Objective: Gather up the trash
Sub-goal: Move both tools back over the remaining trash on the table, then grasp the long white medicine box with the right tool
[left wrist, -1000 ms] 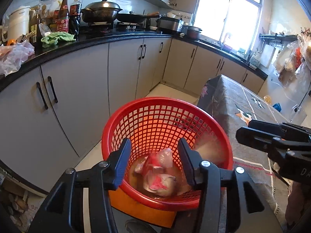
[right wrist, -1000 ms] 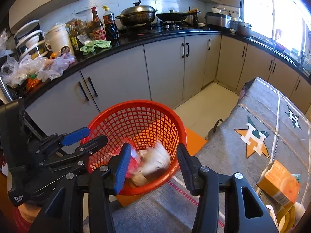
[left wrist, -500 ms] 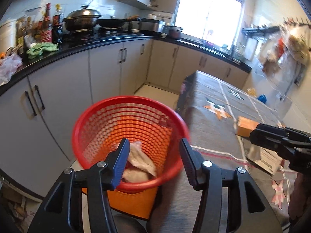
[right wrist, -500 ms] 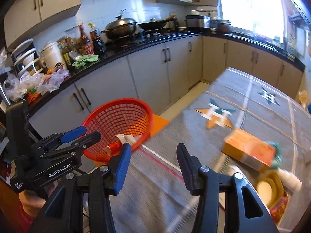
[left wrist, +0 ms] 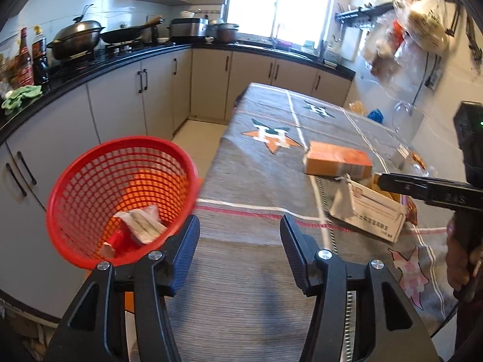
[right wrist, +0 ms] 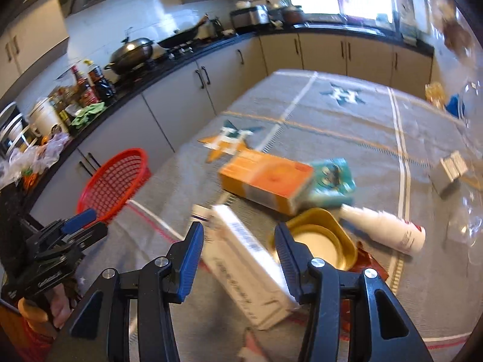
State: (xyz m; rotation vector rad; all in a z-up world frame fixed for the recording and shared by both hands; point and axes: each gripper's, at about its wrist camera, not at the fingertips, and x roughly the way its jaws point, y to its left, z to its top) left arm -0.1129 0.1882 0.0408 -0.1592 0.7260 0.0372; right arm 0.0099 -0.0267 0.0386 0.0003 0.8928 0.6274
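Observation:
A red mesh basket (left wrist: 120, 181) stands off the table's left edge with crumpled wrappers (left wrist: 140, 221) in its bottom. My left gripper (left wrist: 238, 241) is open and empty over the grey cloth beside the basket. My right gripper (right wrist: 238, 241) is open above a long white carton (right wrist: 247, 262), whose end shows between the fingers without either pad pressing on it. Around the carton lie an orange box (right wrist: 265, 178), a teal packet (right wrist: 332, 178), a gold tray (right wrist: 317, 241) and a white bottle (right wrist: 383, 232). The left wrist view shows the orange box (left wrist: 336, 161), the white carton (left wrist: 371, 211) and the right gripper (left wrist: 389, 181) over it.
The table wears a grey cloth with star patterns (right wrist: 347, 126). Grey cabinets under a black counter (left wrist: 90, 69) run along the left and back, with a wok, pans and bottles on top. Clear glassware (right wrist: 465, 205) and a small box (right wrist: 452, 166) stand at the table's right. Bags hang on the right wall.
Both grippers swung right, away from above the red basket and over the table. The right one now hangs over the white carton. The left jaws stand slightly wider.

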